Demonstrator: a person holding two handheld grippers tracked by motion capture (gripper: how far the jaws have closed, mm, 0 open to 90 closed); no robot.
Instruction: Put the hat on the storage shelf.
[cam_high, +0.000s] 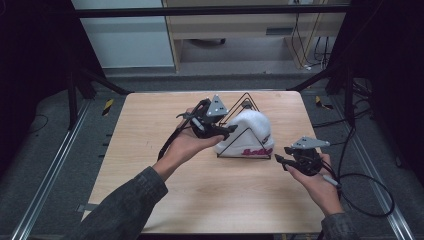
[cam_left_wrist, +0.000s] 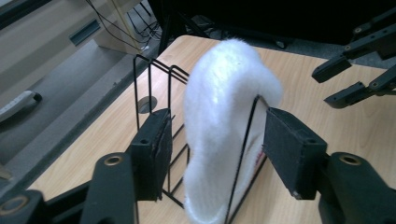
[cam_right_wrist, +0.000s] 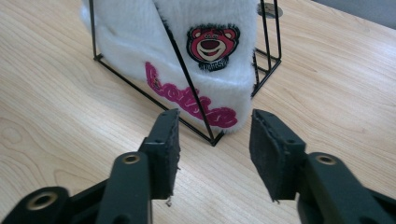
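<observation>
Now the white hat (cam_high: 248, 131) sits draped on the wire rack (cam_high: 244, 150), both grippers' fingers parted and empty: left gripper (cam_left_wrist: 217, 149) straddling it, right gripper (cam_right_wrist: 212, 149) nearby; next, probably withdraw.

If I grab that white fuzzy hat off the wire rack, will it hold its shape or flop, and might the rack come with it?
The white fuzzy hat looks soft: it drapes over the black wire rack and sags at the brim, so it will likely flop. It probably weighs little. The thin rack seems light too, and since wires cross the hat, it may drag or tip.
</observation>
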